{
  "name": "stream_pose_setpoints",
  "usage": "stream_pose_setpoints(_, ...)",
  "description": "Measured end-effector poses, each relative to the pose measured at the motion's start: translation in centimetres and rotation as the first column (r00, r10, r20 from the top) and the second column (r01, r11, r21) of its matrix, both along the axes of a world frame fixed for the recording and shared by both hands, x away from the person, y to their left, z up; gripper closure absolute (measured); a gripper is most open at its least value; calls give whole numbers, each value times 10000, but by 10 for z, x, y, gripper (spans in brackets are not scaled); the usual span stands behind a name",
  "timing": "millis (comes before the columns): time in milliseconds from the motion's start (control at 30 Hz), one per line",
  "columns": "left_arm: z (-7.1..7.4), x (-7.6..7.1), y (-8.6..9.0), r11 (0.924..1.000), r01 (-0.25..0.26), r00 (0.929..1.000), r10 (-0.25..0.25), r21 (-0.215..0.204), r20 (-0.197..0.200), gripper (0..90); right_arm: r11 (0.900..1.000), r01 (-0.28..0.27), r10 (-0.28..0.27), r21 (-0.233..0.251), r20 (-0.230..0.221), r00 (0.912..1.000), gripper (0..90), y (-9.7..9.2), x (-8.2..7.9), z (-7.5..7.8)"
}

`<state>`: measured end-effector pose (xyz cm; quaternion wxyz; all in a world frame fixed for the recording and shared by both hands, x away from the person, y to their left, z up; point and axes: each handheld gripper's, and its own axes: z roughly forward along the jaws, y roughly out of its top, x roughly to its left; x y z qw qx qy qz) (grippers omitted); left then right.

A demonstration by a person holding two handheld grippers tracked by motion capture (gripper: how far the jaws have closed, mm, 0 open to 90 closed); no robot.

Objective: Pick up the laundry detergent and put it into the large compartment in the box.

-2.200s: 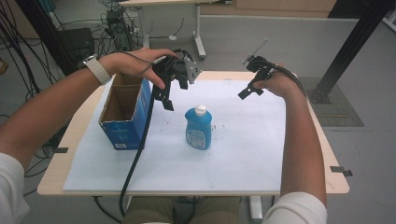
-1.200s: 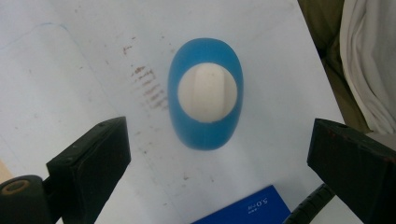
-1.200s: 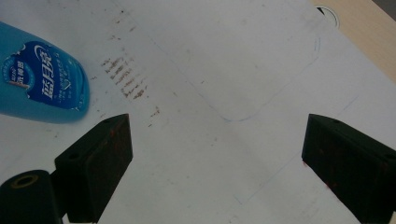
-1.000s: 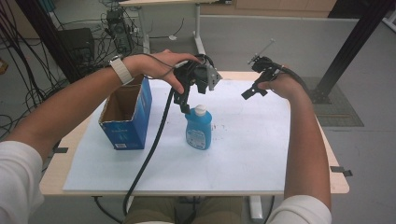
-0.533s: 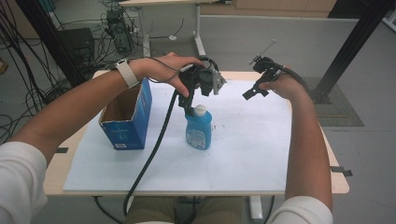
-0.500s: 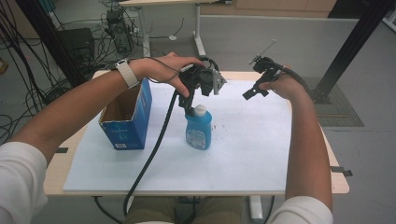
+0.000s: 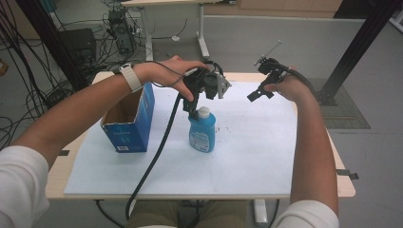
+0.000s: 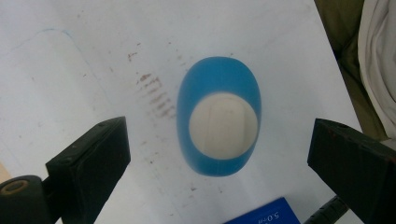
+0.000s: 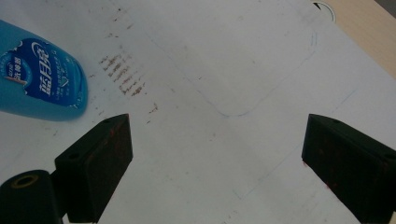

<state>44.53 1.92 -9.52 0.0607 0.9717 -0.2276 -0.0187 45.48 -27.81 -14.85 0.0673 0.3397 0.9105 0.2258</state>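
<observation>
My left hand-held gripper (image 8: 219, 154) hangs directly above the upright blue plastic bottle with a white cap (image 7: 202, 130), jaws spread wide on either side of the cap and touching nothing. The bottle stands mid-counter on the white sheet (image 7: 247, 156), just right of the open blue cardboard box (image 7: 129, 118). My right hand-held gripper (image 7: 256, 92), jaws likewise apart and empty, hovers well off to the bottle's right.

Bottle (image 7: 202, 133) w/ free room around; box (image 7: 129, 121) left.
</observation>
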Motion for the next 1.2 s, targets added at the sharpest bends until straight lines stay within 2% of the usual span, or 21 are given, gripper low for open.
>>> stream_pose_setpoints(1200, -3, 0, 7, 9997, -59, 10000, 58, -221, -40, 64, 10000, 86, -86, 23, 81, 9999, 86, -2, -3, 2)
